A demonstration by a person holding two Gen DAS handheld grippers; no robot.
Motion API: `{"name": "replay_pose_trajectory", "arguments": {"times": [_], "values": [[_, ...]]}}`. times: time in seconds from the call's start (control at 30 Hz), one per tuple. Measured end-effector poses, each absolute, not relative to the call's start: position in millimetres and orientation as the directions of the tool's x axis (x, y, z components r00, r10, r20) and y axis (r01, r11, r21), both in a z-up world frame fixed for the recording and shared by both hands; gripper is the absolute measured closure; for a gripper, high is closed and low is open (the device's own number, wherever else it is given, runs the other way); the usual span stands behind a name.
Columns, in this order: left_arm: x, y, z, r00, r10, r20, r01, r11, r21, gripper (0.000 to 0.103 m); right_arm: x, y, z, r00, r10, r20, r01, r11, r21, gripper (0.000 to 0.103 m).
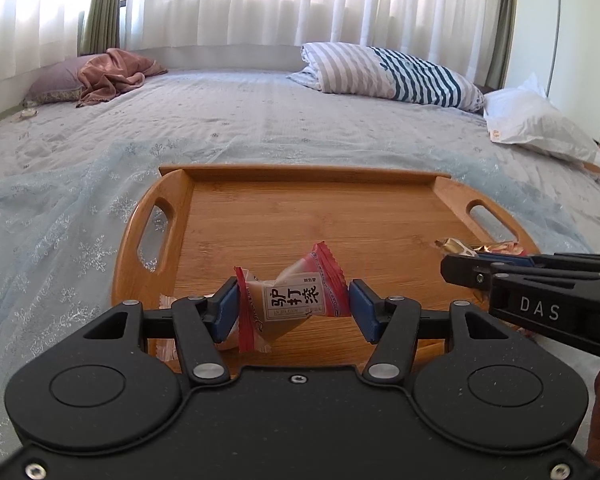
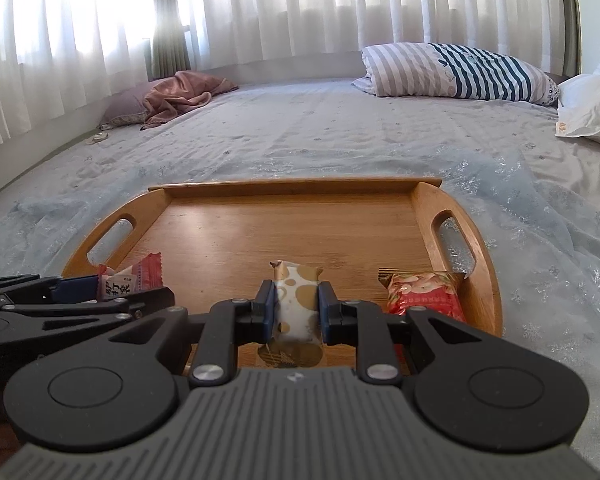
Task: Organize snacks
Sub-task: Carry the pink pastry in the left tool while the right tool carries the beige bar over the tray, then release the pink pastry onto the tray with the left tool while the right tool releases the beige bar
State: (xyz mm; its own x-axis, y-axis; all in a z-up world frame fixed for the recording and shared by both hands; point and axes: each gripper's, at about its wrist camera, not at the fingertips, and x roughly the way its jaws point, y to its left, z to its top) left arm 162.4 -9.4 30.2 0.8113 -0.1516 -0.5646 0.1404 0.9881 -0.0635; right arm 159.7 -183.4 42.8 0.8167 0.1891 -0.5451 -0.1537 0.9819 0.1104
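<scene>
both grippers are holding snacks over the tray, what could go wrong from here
The left gripper holds the red-and-white snack only by its crinkled ends, so it may slip. The right gripper is close beside it; they could bump. The red packet sits near the tray edge and could be knocked.

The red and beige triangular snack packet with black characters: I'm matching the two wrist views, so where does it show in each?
Left wrist: the red and beige triangular snack packet sits low centre, between the left gripper pads.
Right wrist: the same packet shows at lower left, in the neighbouring gripper.
Shared landmark: the wooden tray with cut-out handles, beneath both grippers.
</scene>
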Motion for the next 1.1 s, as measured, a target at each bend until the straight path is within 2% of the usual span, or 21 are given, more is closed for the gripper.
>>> {"name": "replay_pose_trajectory", "arguments": {"times": [0.37, 0.63, 1.1], "values": [[165, -19, 30, 0.796, -0.219, -0.565, 0.192, 0.975, -0.108, 0.047, 163, -186, 43, 0.818, 0.189, -0.544, -0.147, 0.982, 0.120, 0.077], [171, -21, 20, 0.777, -0.184, -0.602, 0.177, 0.982, -0.072, 0.046, 164, -188, 42, 0.816, 0.186, -0.547, -0.135, 0.982, 0.132, 0.077], [174, -19, 19, 0.776, -0.176, -0.606, 0.183, 0.982, -0.050, 0.040, 171, -185, 38, 0.807, 0.193, -0.559, -0.147, 0.981, 0.127, 0.076]]}}
